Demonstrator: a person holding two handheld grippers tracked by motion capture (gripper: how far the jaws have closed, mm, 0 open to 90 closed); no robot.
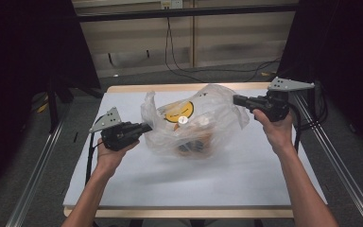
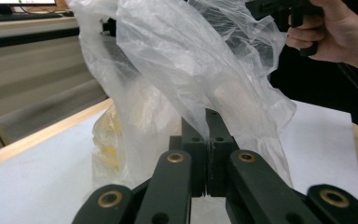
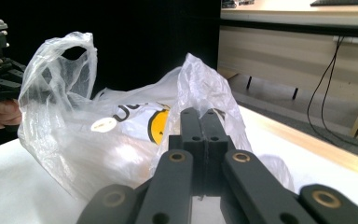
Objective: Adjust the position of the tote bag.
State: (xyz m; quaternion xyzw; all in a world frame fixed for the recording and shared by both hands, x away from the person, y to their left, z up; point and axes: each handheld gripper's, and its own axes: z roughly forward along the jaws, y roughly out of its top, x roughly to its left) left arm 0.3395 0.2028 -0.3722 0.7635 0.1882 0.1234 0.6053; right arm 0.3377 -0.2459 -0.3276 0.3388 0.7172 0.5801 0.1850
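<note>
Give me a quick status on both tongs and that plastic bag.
Left tongs shut on plastic bag, its left side. Right tongs shut on its right side. Bag rests on table, items inside. Nothing in the way.

Overhead light falls evenly on the white table [image 1: 194,184], leaving only a soft, faint shadow beneath the clear plastic bag [image 1: 194,123], while the high view's left and right margins sink into near-black. Pale glare streaks the bag's creased film in both gripper views, brightest near its upper folds, and in the left gripper view the background at the far left is washed out and soft. In each gripper view the black jaws at the bottom edge are slightly blurred, and all frames are low in resolution.
</note>
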